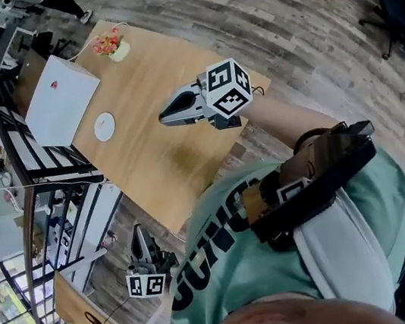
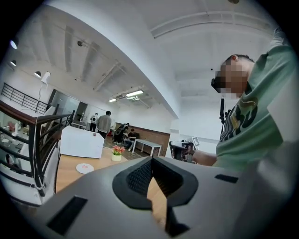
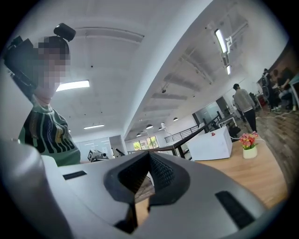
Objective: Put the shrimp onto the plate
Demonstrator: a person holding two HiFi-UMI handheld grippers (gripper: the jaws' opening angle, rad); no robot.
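Currently, from the head view, I see a wooden table (image 1: 163,156) with a small white plate (image 1: 103,134) on it, just beside a white box (image 1: 61,100). A pinkish speck (image 1: 106,122) sits on the plate; it may be the shrimp, but it is too small for me to tell, and I see no shrimp elsewhere. My right gripper (image 1: 166,117) hangs over the table, jaws pressed together and empty, its tip pointing at the plate, which lies near it toward the picture's left. My left gripper (image 1: 140,241) is off the table edge, over the floor, well apart from the plate, so the right hand is clearly the nearer. In the left gripper view, the jaws are pressed together on nothing; the plate shows far off to the left beyond them, in front of a flower pot (image 2: 116,154). In the right gripper view, the jaws also meet with nothing between them; the box and flower pot lie to the right, and the plate is out of sight.
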